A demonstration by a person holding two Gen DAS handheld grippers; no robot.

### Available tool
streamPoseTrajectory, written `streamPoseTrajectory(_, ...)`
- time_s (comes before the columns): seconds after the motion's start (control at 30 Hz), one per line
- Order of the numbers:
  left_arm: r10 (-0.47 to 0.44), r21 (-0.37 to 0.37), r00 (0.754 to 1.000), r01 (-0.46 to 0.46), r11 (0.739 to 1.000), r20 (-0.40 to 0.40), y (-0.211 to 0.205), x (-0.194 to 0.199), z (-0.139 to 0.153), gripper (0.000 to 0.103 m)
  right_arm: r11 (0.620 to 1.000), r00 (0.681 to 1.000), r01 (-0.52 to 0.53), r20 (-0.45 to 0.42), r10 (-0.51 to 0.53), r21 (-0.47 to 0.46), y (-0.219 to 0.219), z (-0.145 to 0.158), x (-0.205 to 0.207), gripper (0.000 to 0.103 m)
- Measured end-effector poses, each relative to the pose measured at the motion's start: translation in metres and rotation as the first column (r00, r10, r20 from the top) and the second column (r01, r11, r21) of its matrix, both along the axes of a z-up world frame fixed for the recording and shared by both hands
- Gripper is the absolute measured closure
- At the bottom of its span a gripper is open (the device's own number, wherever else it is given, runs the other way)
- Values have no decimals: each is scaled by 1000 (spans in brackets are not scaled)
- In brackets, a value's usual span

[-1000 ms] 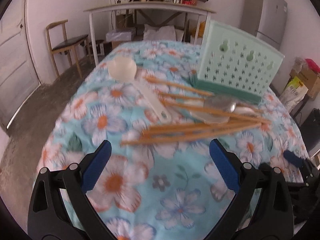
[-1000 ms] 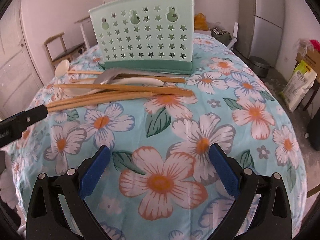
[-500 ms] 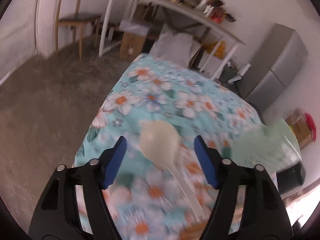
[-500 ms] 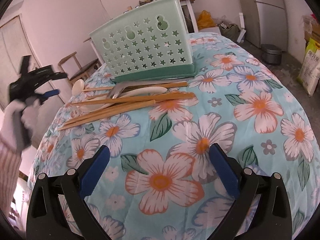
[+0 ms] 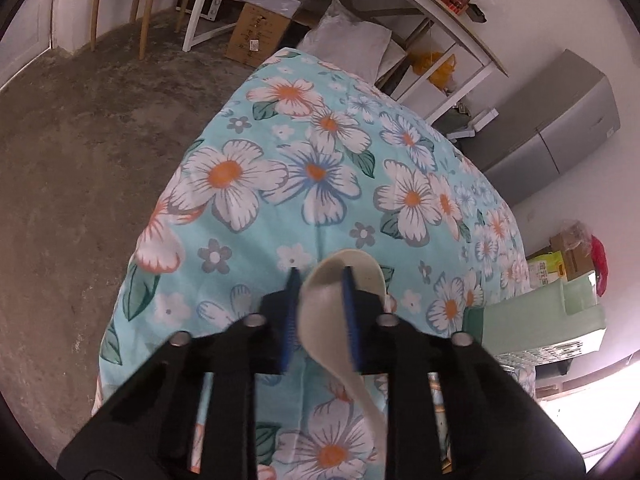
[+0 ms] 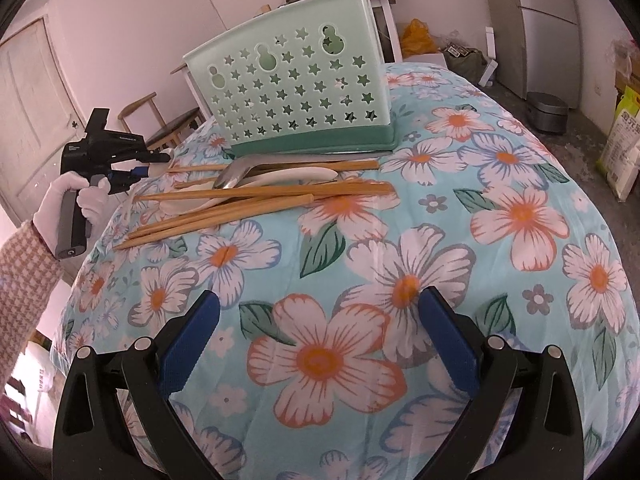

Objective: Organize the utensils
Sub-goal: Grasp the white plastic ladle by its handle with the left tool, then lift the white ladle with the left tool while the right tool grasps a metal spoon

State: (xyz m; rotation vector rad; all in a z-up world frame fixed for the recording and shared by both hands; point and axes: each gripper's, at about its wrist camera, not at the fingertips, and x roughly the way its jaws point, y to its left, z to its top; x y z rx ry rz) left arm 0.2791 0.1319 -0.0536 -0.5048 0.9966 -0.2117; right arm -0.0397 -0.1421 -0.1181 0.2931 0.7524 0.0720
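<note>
We see the left gripper [image 5: 320, 276] with its jaws just closed onto the bowl of the cream spoon [image 5: 334, 304] at the table's [image 5: 248, 208] edge. Our right gripper [image 6: 320, 320] hovers with jaws wide and empty. The chopsticks [image 6: 260, 204] lie before the green utensil basket [image 6: 296, 92].

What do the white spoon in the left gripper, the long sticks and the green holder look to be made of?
White spoon: probably plastic or melamine, matte cream, thin bowl.
Chopsticks: likely bamboo or wood, tan with a grainy look.
Green holder: moulded plastic, smooth pale green wall with star cut-outs.
</note>
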Motion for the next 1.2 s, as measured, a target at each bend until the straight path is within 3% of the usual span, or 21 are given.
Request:
streamPoseTrajectory(0.1, 19, -9, 1000, -19, 1000, 20, 6, -9, 7, 99, 1000, 1000, -3, -3, 3, 14, -2, 0, 0, 6)
streamPoseTrajectory(0.4, 83, -100, 985, -68, 993, 151, 33, -74, 55, 99, 998, 999, -25, -43, 28, 61, -10, 6, 5, 6)
streamPoseTrajectory(0.47, 104, -143, 979, -79, 987, 178, 40, -90, 63, 99, 998, 998, -40, -48, 43, 50, -11, 12, 5, 12)
streamPoseTrajectory(0.6, 147, -223, 963, -96, 970, 226, 48, -133, 70, 99, 995, 995, -96, 20, 97, -33, -7, 35, 3, 23)
streamPoseTrajectory(0.7, 154, -237, 959, -97, 967, 238, 43, -152, 64, 99, 968, 980, -158, 88, 178, -196, 10, 61, 13, 32)
streamPoseTrajectory(0.8, 155, -247, 953, -89, 965, 261, 31, -169, 54, 99, 906, 952, -208, 137, 274, -369, 32, 79, 30, 42)
streamPoseTrajectory(0.87, 152, -238, 950, -86, 967, 274, 23, -174, 49, 99, 846, 935, -243, 119, 335, -474, 47, 81, 50, 52)
streamPoseTrajectory(1.03, 152, -216, 943, -89, 972, 297, 7, -180, 35, 99, 679, 903, -339, -24, 428, -651, 71, 59, 96, 72)
streamPoseTrajectory(1.2, 147, -211, 939, -83, 974, 310, 1, -178, 24, 99, 508, 858, -434, -170, 484, -744, 87, 36, 113, 78)
